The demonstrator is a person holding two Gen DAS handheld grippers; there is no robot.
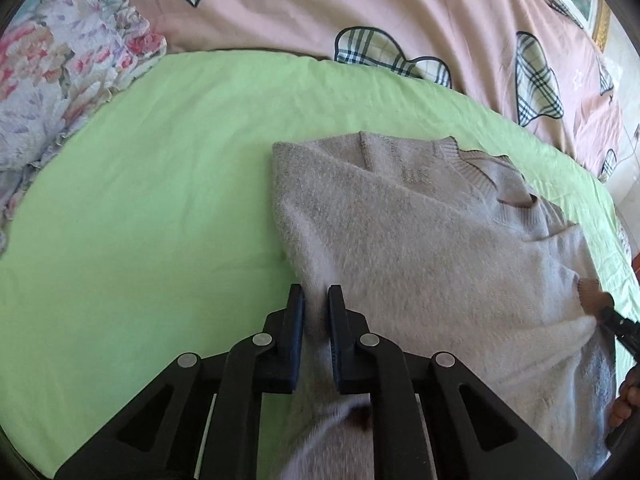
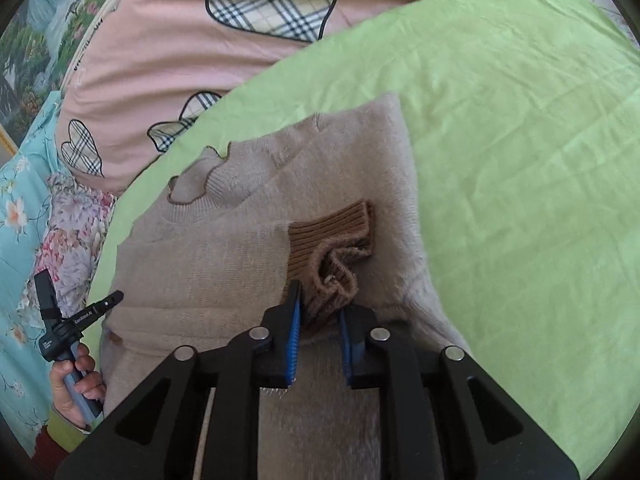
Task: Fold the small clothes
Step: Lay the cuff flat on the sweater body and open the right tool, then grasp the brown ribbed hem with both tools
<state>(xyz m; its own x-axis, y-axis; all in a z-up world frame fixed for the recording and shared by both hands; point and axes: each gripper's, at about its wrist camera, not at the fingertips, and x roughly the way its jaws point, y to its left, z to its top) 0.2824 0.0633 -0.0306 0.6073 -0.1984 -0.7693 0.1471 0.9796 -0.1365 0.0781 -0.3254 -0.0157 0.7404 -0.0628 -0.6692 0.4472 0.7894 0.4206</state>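
Observation:
A beige fuzzy sweater lies on the green sheet, its ribbed collar toward the pink quilt. In the left wrist view my left gripper is shut on the sweater's near left edge, with fabric pinched between the black fingers. In the right wrist view the sweater has a sleeve laid across its body. The sleeve's brown ribbed cuff is bunched between the blue pads of my right gripper, which is shut on it. The left view shows that gripper at the sweater's right edge.
A pink quilt with plaid hearts lies behind the sheet, and floral bedding lies at the left. A hand holds the other tool's handle at the sweater's left side. Bare green sheet spreads to the right.

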